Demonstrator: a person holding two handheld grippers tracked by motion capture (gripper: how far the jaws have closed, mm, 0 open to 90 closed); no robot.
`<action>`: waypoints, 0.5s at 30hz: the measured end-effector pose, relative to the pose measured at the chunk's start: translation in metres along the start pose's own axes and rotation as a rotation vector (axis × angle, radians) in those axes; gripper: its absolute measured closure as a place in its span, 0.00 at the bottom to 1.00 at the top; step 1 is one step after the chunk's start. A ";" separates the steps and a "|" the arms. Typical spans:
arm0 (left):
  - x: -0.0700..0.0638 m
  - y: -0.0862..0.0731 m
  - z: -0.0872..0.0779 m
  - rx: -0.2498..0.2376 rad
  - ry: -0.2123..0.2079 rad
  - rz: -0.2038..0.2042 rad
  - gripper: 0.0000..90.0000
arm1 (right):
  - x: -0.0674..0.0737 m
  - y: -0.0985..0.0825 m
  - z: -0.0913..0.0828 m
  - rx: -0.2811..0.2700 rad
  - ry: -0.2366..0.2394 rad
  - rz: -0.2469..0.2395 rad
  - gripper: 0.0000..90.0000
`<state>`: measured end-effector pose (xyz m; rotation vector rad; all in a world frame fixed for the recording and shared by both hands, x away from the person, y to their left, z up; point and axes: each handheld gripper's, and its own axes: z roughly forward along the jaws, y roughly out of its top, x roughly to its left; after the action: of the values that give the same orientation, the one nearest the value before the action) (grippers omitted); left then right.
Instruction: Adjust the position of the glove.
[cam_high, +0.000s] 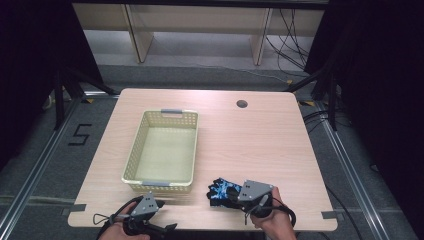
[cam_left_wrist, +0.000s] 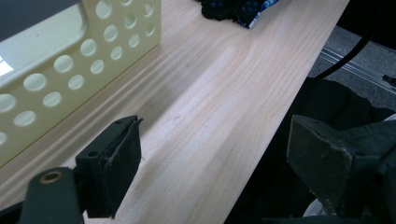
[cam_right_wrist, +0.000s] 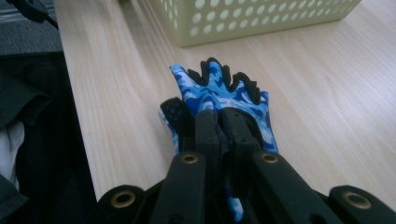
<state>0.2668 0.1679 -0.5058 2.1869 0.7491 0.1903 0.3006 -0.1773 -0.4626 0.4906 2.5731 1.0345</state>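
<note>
A blue camouflage glove (cam_high: 219, 190) with black fingertips lies on the wooden table (cam_high: 250, 145) near its front edge, right of the basket's near corner. My right gripper (cam_high: 233, 193) is shut on the glove's cuff end (cam_right_wrist: 210, 88), jaws (cam_right_wrist: 219, 116) pressed together with fabric pinched between them and the fingers pointing away. My left gripper (cam_high: 161, 215) rests at the front edge, in front of the basket. In the left gripper view its jaws (cam_left_wrist: 215, 130) stand wide apart with nothing between them, and the glove (cam_left_wrist: 238, 9) shows far off.
A pale yellow perforated basket (cam_high: 134, 150) with grey handles stands left of centre, nothing inside it; its near wall (cam_left_wrist: 70, 70) is close to my left gripper. A cable hole (cam_high: 242, 104) sits at the far side. Dark clothing hangs below the table's front edge.
</note>
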 end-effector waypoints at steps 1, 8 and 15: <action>0.000 0.000 0.000 0.001 -0.001 0.004 0.19 | 0.001 -0.001 0.001 0.012 0.003 0.016 0.96; -0.001 0.000 0.000 -0.009 -0.006 0.010 0.19 | 0.007 -0.005 0.011 0.046 0.022 0.003 0.96; 0.000 0.000 0.000 -0.006 -0.005 0.014 0.20 | 0.009 -0.009 0.017 0.084 0.064 -0.008 0.95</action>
<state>0.2667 0.1672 -0.5059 2.1862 0.7300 0.1945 0.2983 -0.1694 -0.4824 0.4753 2.6812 0.9579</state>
